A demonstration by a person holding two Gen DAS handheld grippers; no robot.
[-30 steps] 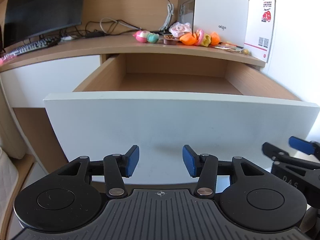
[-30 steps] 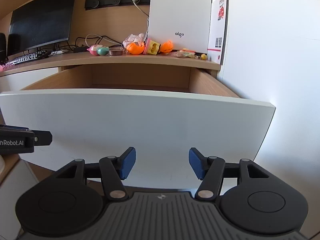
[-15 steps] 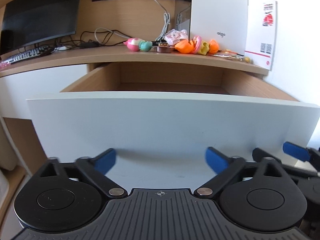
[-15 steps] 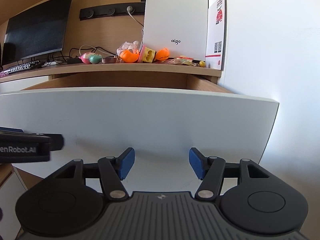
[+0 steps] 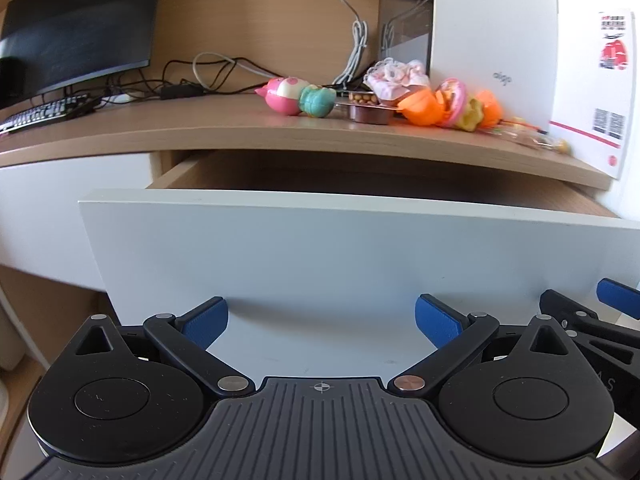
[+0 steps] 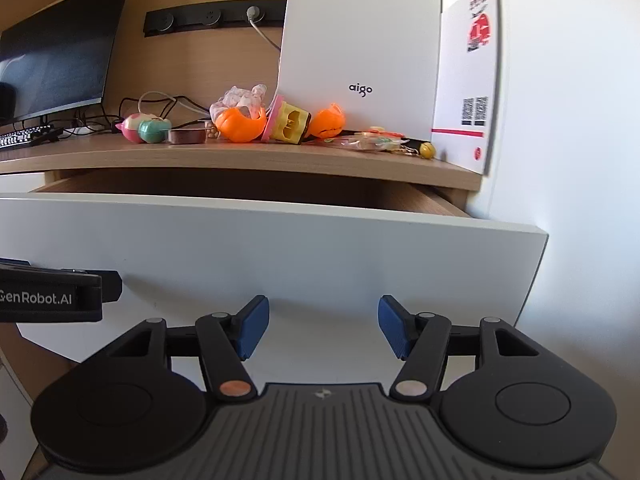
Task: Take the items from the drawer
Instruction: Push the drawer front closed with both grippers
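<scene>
Before both spread jaws, drawer (image 5: 344, 256) front

left tool (image 5: 321, 322): black, blue pads | right tool (image 6: 323, 326): black, blue pads, silver and copper rivets

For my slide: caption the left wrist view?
Open left gripper facing the pulled-out drawer, toys on the desk above.

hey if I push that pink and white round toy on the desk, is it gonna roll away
Probably. The pink and white toy looks rounded and egg-like, so a nudge may roll it. It rests against the teal toy, which might stop it. It looks like light, smooth plastic, possibly slippery.
</scene>
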